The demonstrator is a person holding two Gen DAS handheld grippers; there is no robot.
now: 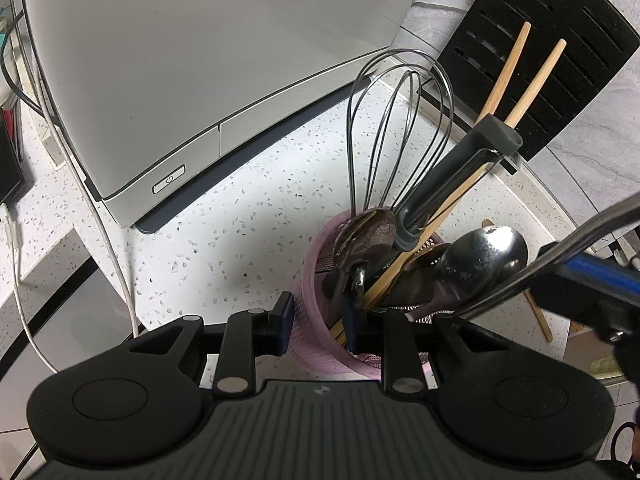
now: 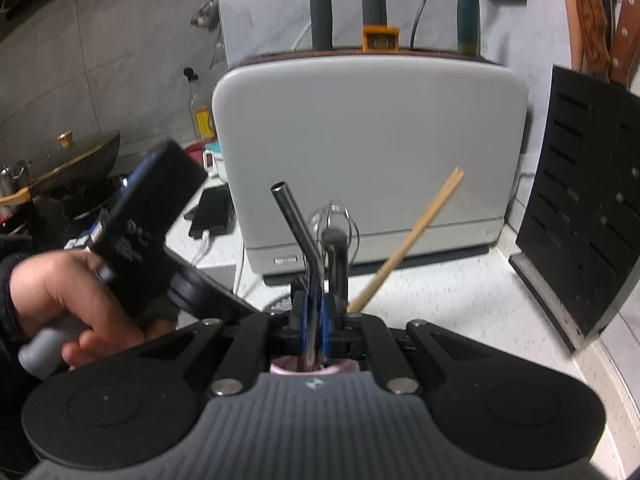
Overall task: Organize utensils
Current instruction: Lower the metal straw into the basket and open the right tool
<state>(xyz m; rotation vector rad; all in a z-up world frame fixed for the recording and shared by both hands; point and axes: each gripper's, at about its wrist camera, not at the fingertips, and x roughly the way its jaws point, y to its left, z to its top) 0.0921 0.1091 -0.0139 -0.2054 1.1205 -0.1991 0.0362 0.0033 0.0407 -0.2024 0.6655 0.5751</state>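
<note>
Left tongs (image 1: 316,322) gripped the pink mesh holder's (image 1: 310,280) rim on the speckled surface (image 1: 224,240); right tongs (image 2: 315,320) pinched a bent metal straw (image 2: 298,228) — its lower end hidden — above the half-concealed holder.

Both grippers black — ribbed grey top plate with a small round logo, two rounded lobes with circular insets, silver rivets on linkage bars. Left gripper (image 1: 318,318) and right gripper (image 2: 316,316) have blue finger pads. Left hand (image 2: 68,300) — dark sleeve, grey handle grip.
</note>
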